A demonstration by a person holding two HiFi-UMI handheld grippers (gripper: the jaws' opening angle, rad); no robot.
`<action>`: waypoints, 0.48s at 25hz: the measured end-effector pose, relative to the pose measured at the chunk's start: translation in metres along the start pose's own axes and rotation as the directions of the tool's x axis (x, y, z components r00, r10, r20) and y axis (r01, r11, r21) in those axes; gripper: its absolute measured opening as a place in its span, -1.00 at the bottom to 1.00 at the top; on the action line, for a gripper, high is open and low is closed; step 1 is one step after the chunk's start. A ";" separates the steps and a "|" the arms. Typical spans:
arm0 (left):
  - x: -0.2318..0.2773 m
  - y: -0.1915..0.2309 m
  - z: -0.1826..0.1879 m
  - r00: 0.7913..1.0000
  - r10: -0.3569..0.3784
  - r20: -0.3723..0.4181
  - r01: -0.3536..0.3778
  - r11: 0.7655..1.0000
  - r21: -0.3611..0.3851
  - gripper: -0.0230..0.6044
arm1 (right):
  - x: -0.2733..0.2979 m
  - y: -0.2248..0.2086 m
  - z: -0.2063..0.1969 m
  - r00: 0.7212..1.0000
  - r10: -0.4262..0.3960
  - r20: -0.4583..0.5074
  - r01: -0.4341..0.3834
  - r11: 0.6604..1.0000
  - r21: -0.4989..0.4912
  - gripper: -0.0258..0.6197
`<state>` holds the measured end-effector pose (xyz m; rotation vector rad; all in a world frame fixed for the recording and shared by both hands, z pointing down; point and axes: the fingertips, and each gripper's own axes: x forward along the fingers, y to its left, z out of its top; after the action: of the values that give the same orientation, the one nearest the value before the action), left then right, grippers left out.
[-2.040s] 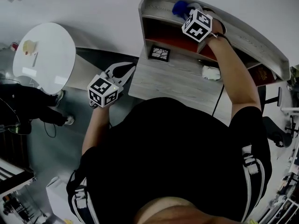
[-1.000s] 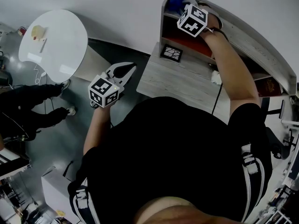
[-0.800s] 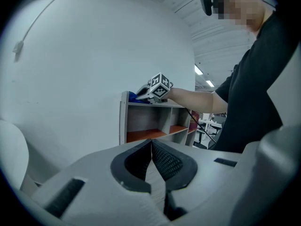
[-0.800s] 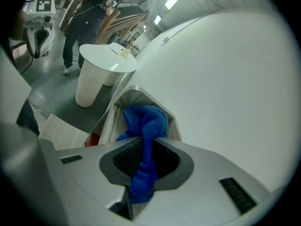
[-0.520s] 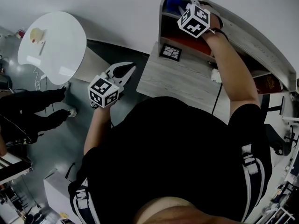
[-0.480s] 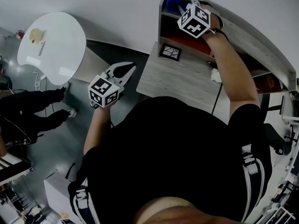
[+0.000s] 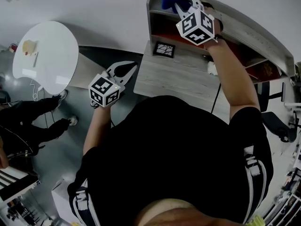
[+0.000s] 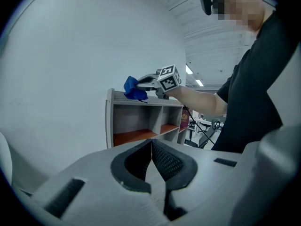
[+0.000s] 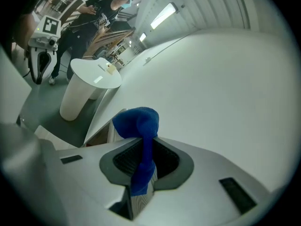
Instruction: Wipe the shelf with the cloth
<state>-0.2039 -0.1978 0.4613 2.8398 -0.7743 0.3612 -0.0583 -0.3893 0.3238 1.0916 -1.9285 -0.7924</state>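
A blue cloth (image 7: pixel 169 0) lies bunched at the left end of the grey shelf unit's top board (image 7: pixel 244 29). My right gripper (image 7: pixel 182 3) is shut on it, reaching over the desk. In the right gripper view the cloth (image 9: pixel 138 121) hangs pinched between the jaws (image 9: pixel 143 149) over the wood-grain board (image 9: pixel 138 204). In the left gripper view the cloth (image 8: pixel 134 89) sits at the top left corner of the shelf (image 8: pixel 141 119). My left gripper (image 7: pixel 131 66) is shut with nothing in it, held low, left of the desk; its jaws (image 8: pixel 150 142) meet.
Below the shelf is a grey desk (image 7: pixel 178 79) with a black patterned square (image 7: pixel 164 49) and a small white object (image 7: pixel 211 68). A white round table (image 7: pixel 44 55) stands to the left. Red books (image 7: pixel 265 69) fill a right compartment. Another person's legs (image 7: pixel 28 121) are on the floor at left.
The right gripper has carried the cloth leftward along the shelf's top board, close to its left end. The left gripper has stayed put. The head view has shifted a little.
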 end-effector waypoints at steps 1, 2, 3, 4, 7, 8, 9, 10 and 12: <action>0.003 -0.001 0.001 1.000 -0.009 -0.001 0.009 1.000 0.003 -0.87 | -0.007 -0.001 0.000 1.000 -0.010 0.007 0.010 1.000 0.009 -0.73; 0.006 -0.003 0.001 1.000 -0.018 -0.002 0.018 1.000 0.006 -0.87 | -0.015 -0.002 0.000 1.000 -0.021 0.016 0.021 1.000 0.019 -0.73; 0.009 -0.005 0.002 1.000 -0.028 -0.004 0.028 1.000 0.009 -0.87 | -0.022 -0.002 0.001 0.999 -0.032 0.025 0.032 0.999 0.027 -0.73; 0.012 -0.007 0.003 0.999 -0.038 -0.006 0.038 0.999 0.012 -0.87 | -0.030 -0.001 0.001 0.999 -0.042 0.033 0.041 0.999 0.033 -0.73; 0.020 -0.010 0.005 0.998 -0.063 -0.015 0.063 0.998 0.022 -0.87 | -0.048 0.003 0.000 0.997 -0.064 0.044 0.061 0.997 0.056 -0.73; 0.023 -0.010 0.006 0.997 -0.069 -0.015 0.070 0.997 0.024 -0.87 | -0.054 0.004 -0.002 0.996 -0.072 0.044 0.069 0.995 0.066 -0.73; 0.025 -0.011 0.007 0.997 -0.076 -0.016 0.077 0.997 0.025 -0.87 | -0.059 0.006 -0.004 0.996 -0.080 0.044 0.076 0.994 0.077 -0.73; 0.028 -0.012 0.007 0.996 -0.085 -0.016 0.085 0.996 0.025 -0.87 | -0.064 0.008 -0.006 0.995 -0.087 0.045 0.083 0.993 0.089 -0.73; 0.034 -0.014 0.007 0.994 -0.106 -0.021 0.106 0.994 0.026 -0.87 | -0.073 0.013 -0.012 0.994 -0.097 0.043 0.092 0.989 0.112 -0.73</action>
<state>-0.1672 -0.2033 0.4628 2.8838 -0.6165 0.3860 -0.0286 -0.3204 0.3173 1.2484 -1.9932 -0.7783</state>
